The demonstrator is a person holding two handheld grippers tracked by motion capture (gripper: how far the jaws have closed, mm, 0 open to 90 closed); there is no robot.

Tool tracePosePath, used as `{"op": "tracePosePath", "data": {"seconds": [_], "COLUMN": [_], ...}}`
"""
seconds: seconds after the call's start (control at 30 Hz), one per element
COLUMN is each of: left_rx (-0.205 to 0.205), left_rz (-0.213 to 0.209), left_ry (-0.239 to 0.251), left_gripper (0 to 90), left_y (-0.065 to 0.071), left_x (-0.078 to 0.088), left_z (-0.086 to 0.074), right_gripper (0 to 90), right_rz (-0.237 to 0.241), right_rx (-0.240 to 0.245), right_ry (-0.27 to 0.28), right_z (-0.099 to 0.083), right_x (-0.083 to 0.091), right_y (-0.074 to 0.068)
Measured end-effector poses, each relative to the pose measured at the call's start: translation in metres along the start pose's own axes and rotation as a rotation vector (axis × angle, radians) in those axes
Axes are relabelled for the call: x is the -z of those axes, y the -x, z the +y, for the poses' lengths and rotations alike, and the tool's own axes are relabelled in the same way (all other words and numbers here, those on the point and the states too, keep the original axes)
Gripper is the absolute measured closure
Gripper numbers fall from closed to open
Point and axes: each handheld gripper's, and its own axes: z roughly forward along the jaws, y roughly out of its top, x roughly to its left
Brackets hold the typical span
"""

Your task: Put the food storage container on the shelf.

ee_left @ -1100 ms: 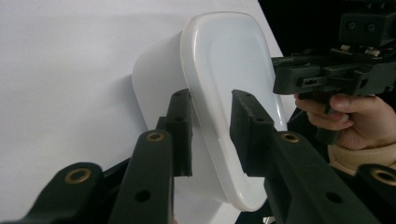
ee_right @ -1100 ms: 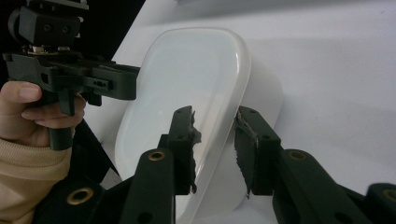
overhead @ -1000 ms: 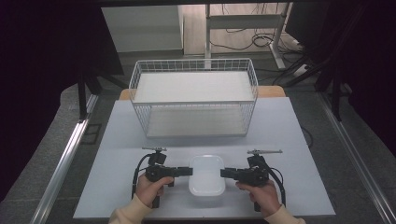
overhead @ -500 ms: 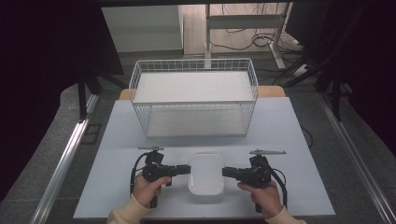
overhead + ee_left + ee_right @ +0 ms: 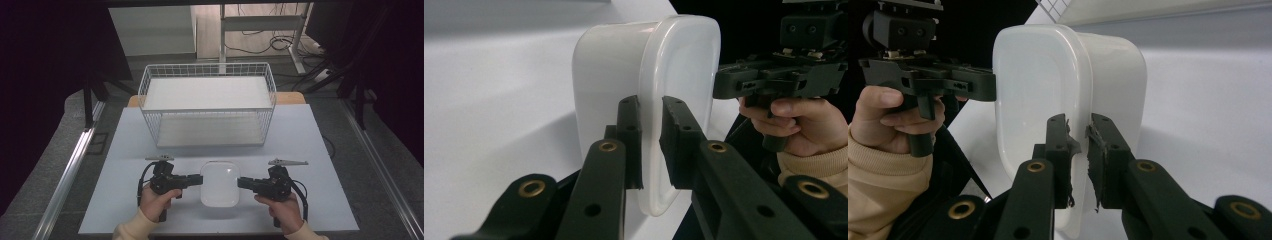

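Left hand-held gripper (image 5: 651, 145) clamped on white container (image 5: 624, 85) rim.

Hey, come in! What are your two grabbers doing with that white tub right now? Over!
Left gripper and right gripper both clamped on white tub's rim, opposite sides. Tub on table. Wire basket behind, path clear.

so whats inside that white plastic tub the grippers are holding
Nothing can be seen inside the white rounded plastic tub: its white lid covers the top and the walls are opaque. The left gripper and right gripper clamp its rim on opposite sides.
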Motion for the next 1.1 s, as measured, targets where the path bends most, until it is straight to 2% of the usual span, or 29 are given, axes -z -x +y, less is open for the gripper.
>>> {"op": "tracePosePath", "data": {"seconds": [0.5, 1.1], "left_rx": [-0.053, -0.125], "left_rz": [0.013, 0.044], "left_ry": [0.042, 0.111], "left_gripper": [80.0, 80.0], "left_y": [0.009, 0.022], "left_x": [0.008, 0.026], "left_z": [0.011, 0.051], "right_gripper": [79.7, 79.7], "right_rz": [-0.002, 0.003], "right_rx": [0.083, 0.178], "right_ry": [0.023, 0.057], "right_z": [0.016, 0.063], "right_x": [0.006, 0.012], "right_y": [-0.009, -0.022]}}
